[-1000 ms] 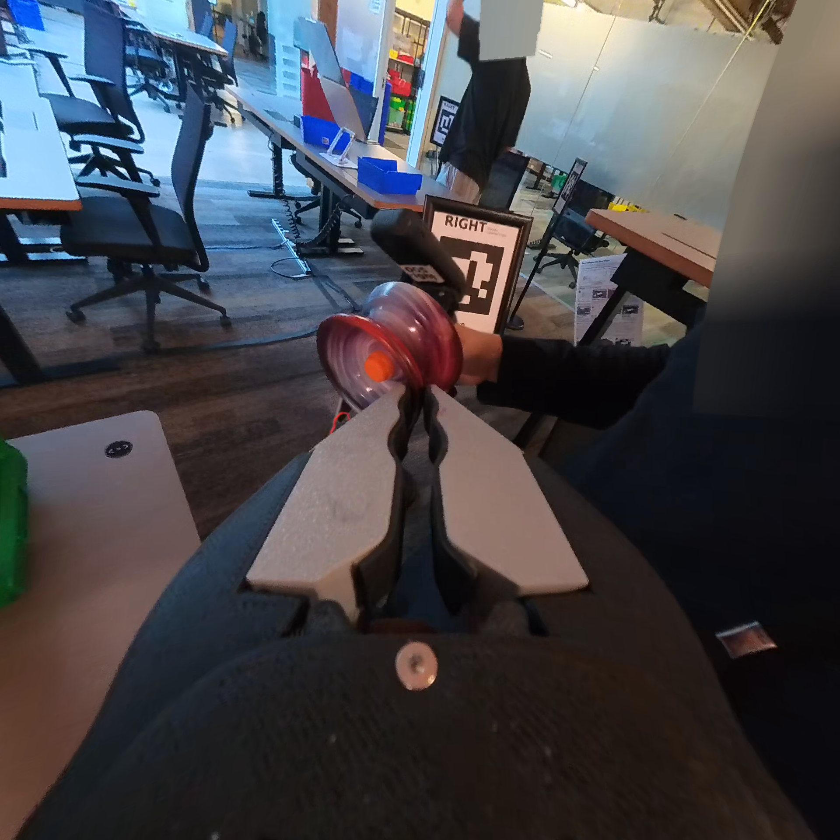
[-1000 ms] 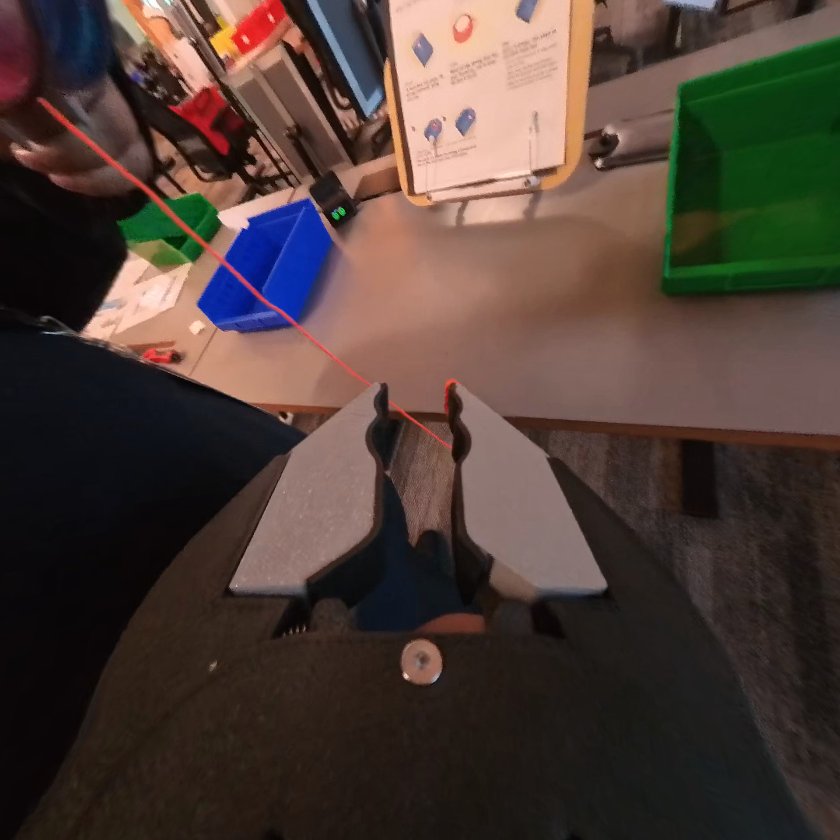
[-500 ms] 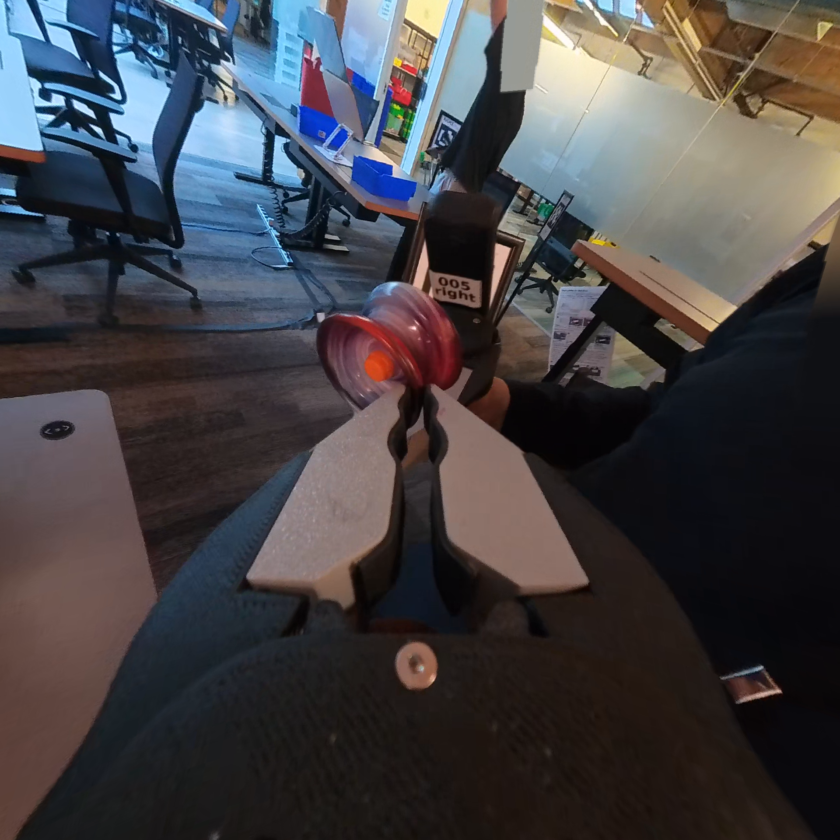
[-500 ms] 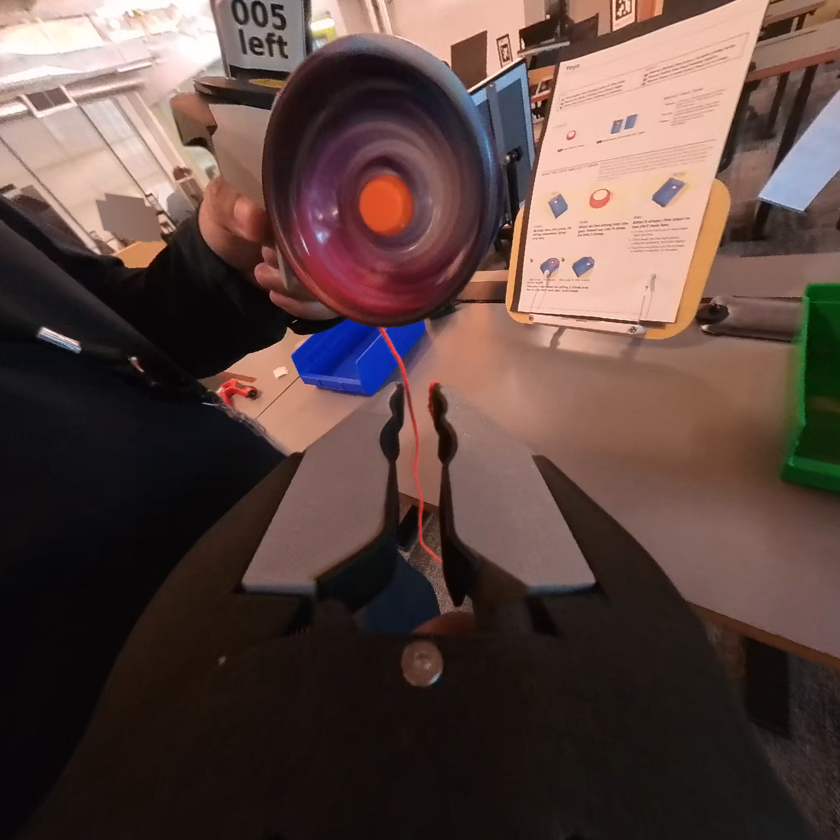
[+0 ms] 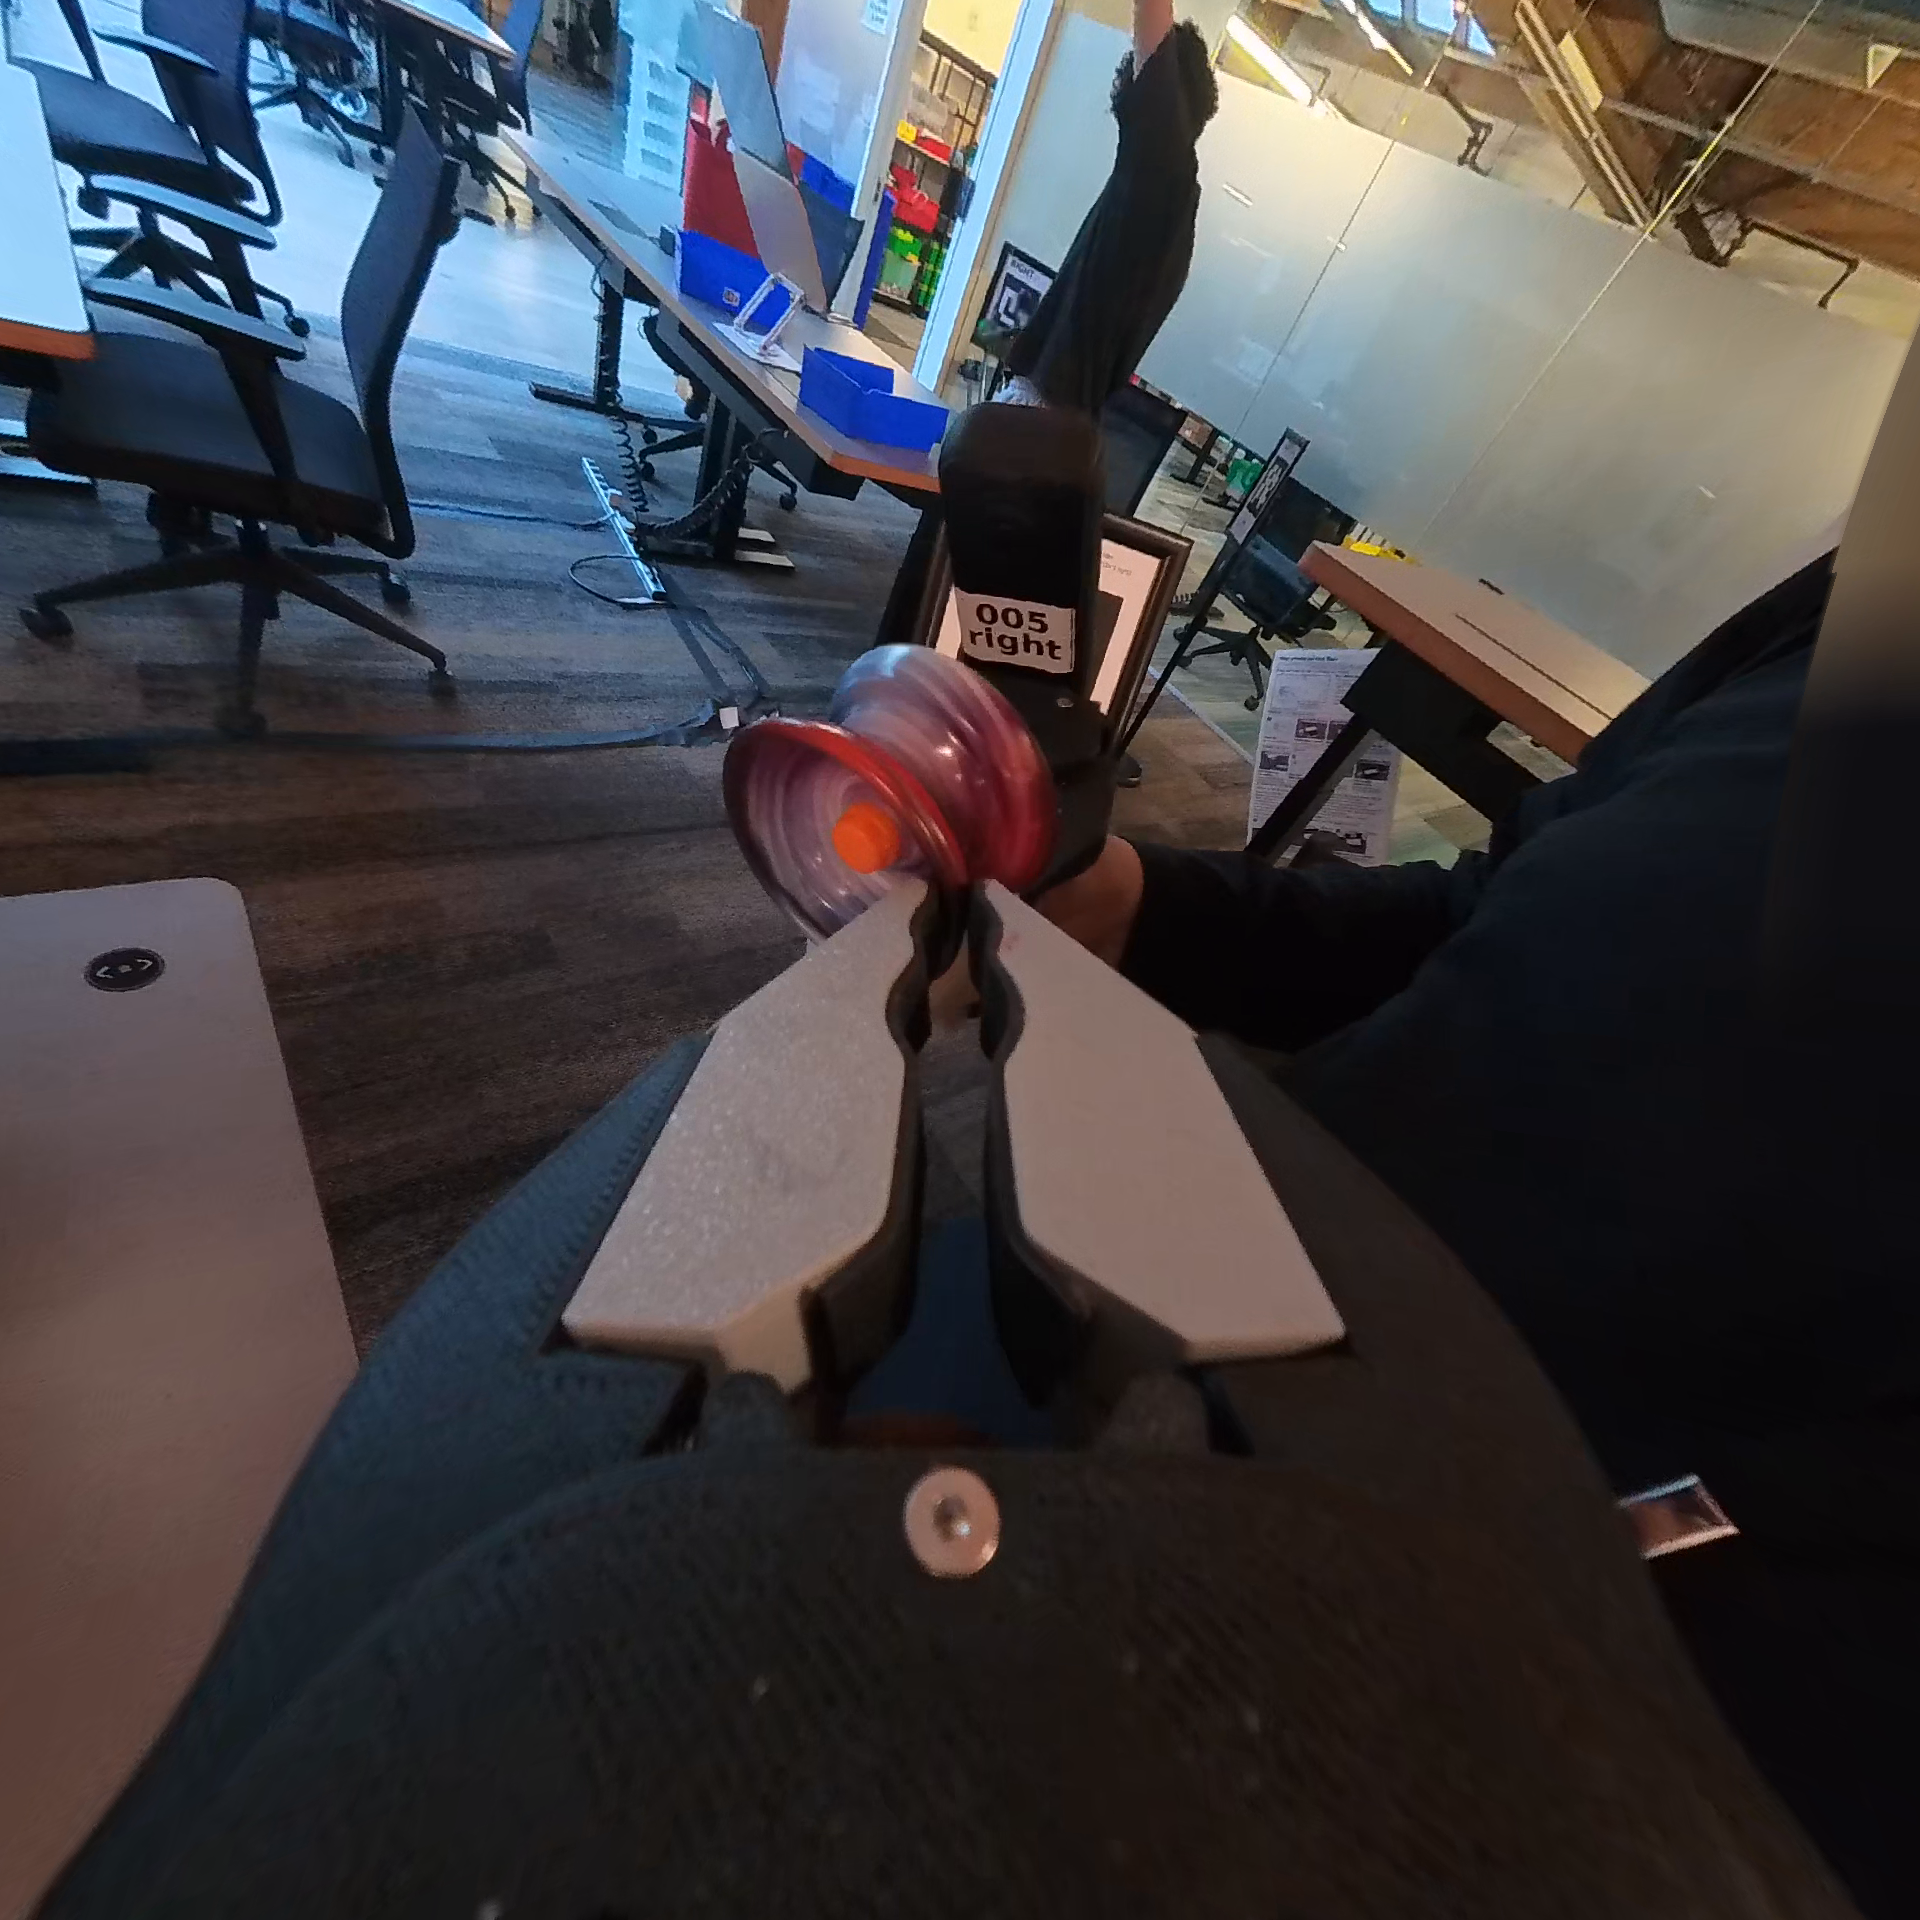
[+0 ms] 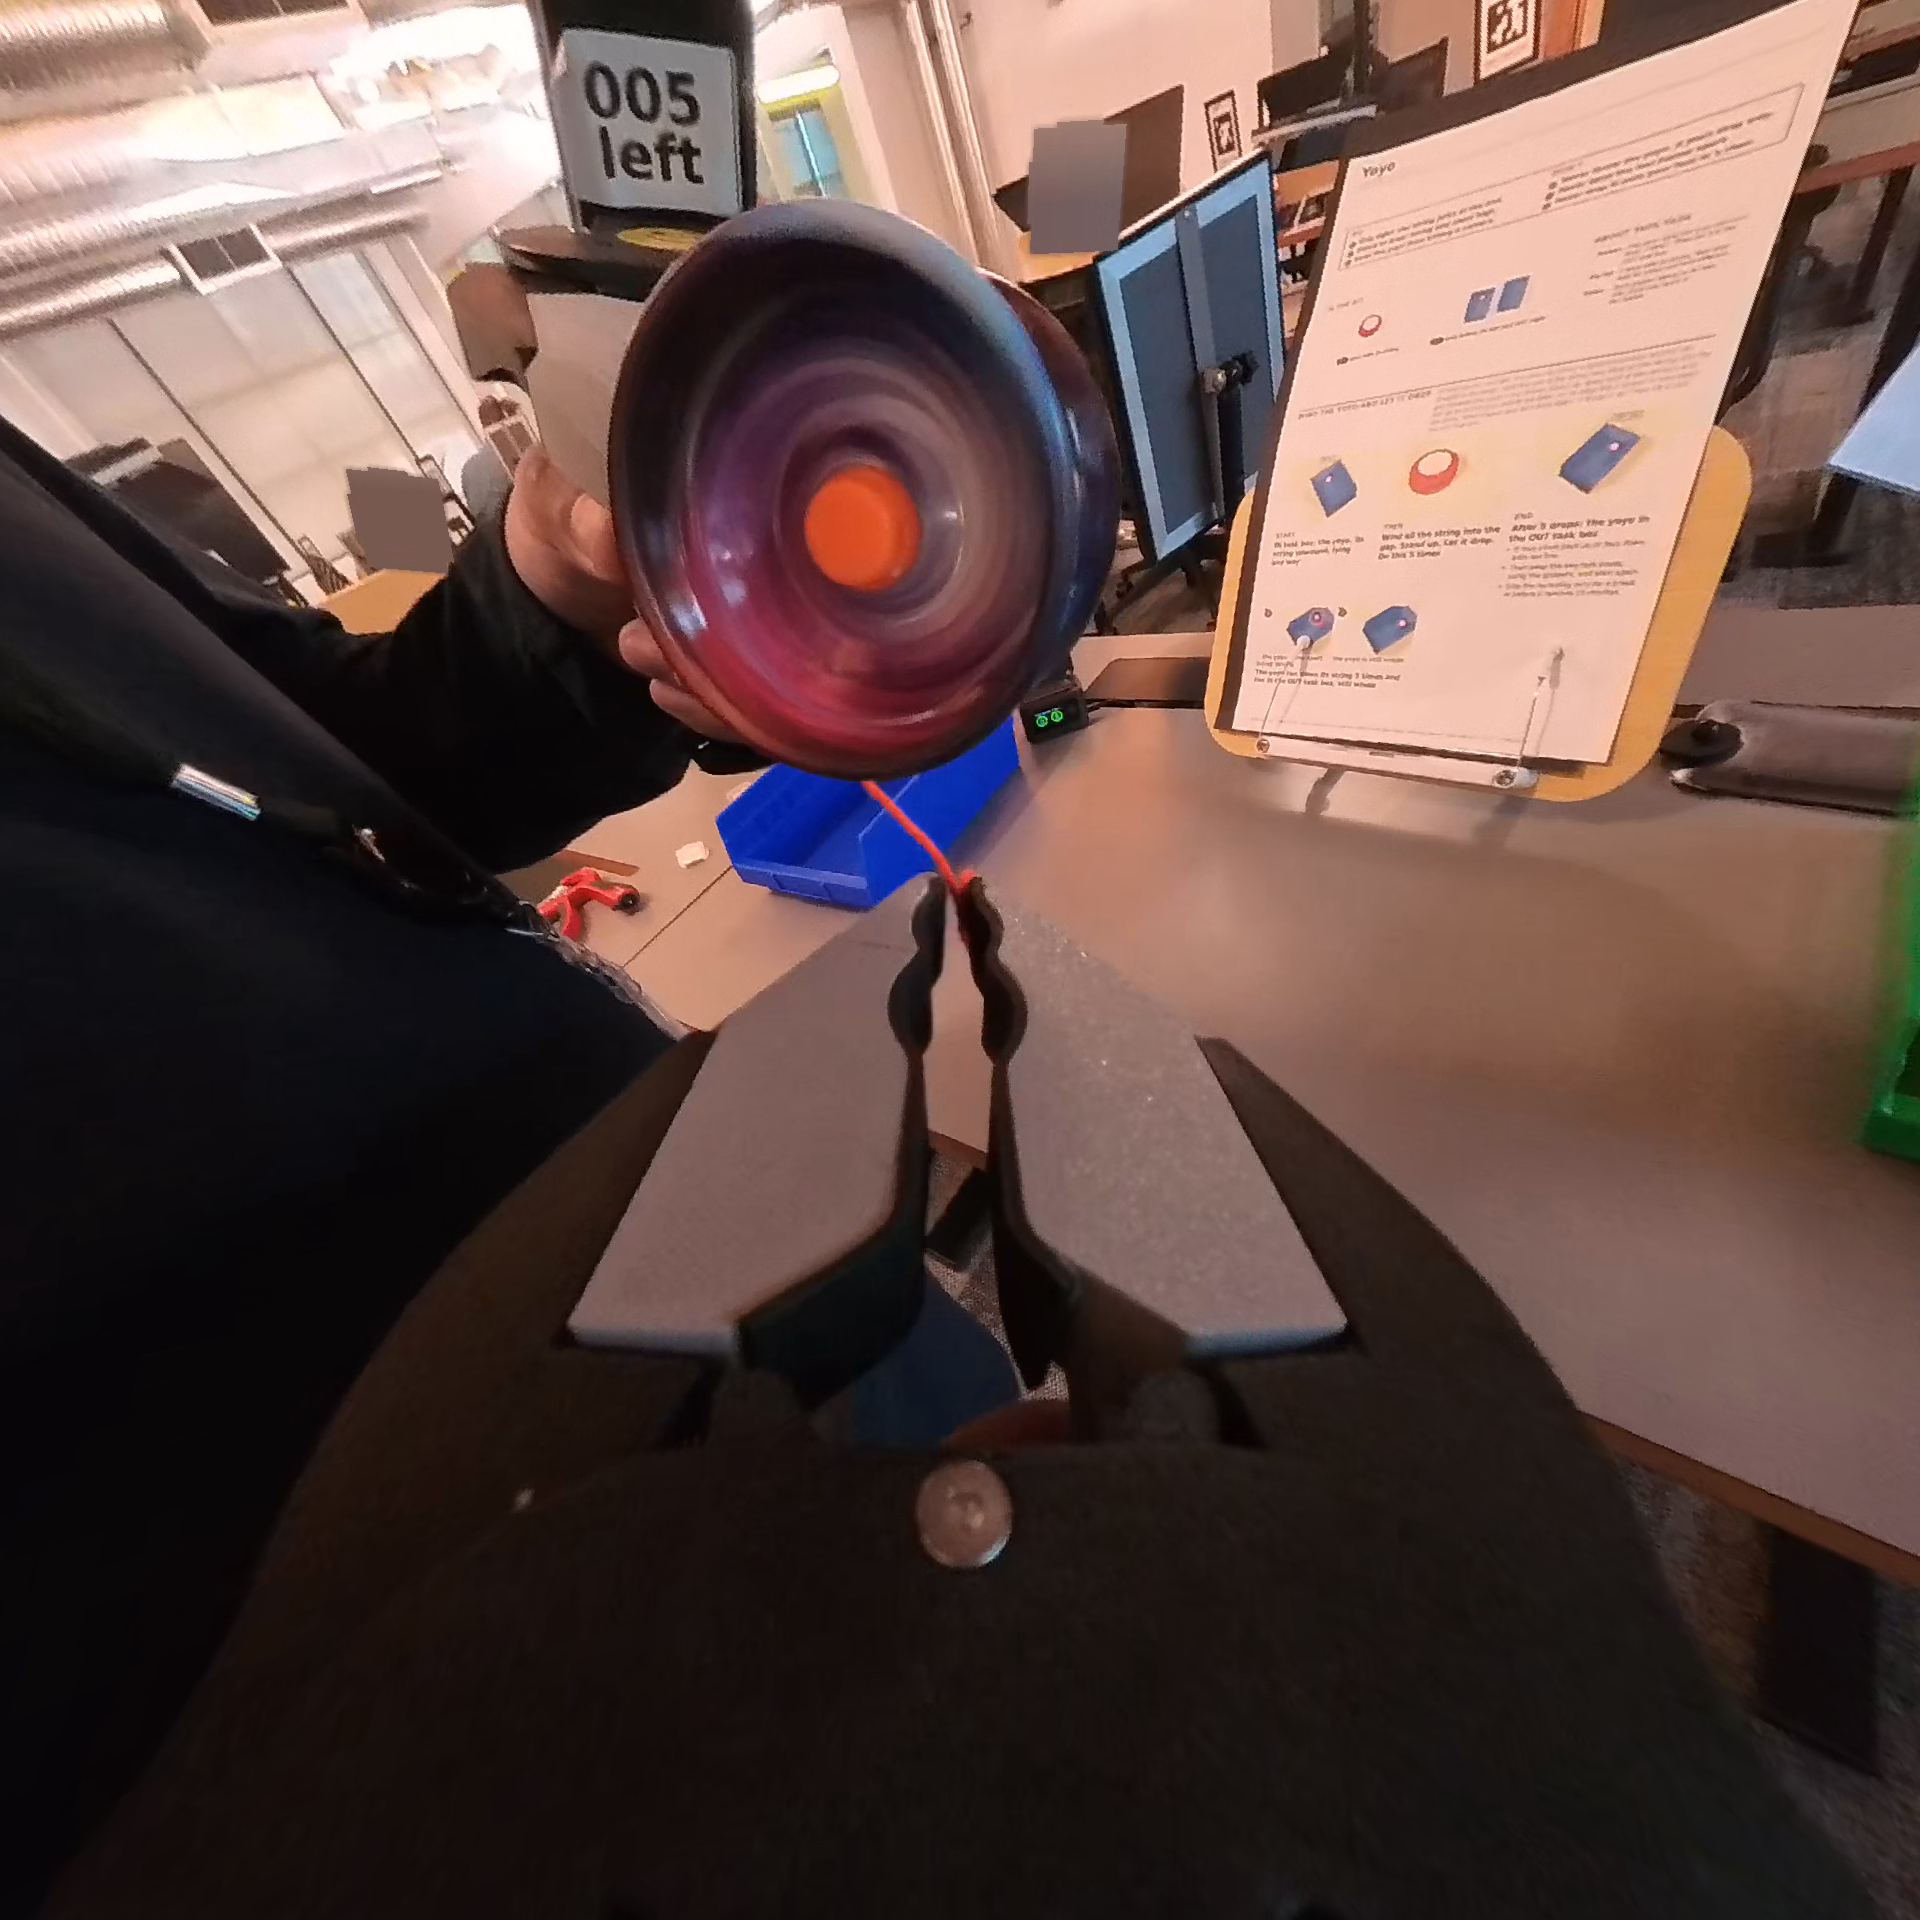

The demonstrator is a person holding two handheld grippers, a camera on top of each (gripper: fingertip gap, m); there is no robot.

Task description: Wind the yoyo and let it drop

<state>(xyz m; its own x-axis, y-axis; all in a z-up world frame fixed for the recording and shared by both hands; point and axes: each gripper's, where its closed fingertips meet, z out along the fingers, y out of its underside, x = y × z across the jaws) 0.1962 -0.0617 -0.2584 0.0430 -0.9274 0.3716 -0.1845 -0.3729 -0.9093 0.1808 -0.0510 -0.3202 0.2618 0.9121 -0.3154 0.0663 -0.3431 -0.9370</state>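
My left gripper (image 5: 951, 914) has its jaws clamped on the yoyo (image 5: 894, 795), which is held in the air above the floor, clear of the table (image 6: 1351, 935). The jaw tips close into the groove between the two halves, gripping the lower edge of the rim.

Yoyo, appearance:
- Two flared, translucent halves, red to purple in tint, with concentric rings showing on each dished face.
- An orange hub (image 5: 862, 831) sits at the centre of the face turned toward my left camera; the right wrist view shows the opposite face with its own orange hub (image 6: 862, 528).
- In the right wrist view the face looks darker, purple at the top and shading to red at the bottom, and its rings appear smeared.
- The axle lies roughly level, so the groove faces downward.

String (image 6: 909, 826): thin, red-orange. It leaves the bottom of the yoyo and runs down in a short, nearly straight line to my right gripper (image 6: 956, 896).

My right gripper has its jaws together, pinching the string at the very tips, just below the yoyo.

Behind the string, a blue bin (image 6: 831, 831) sits on the table. An instruction sheet (image 6: 1507, 416) stands on a board at the far side.
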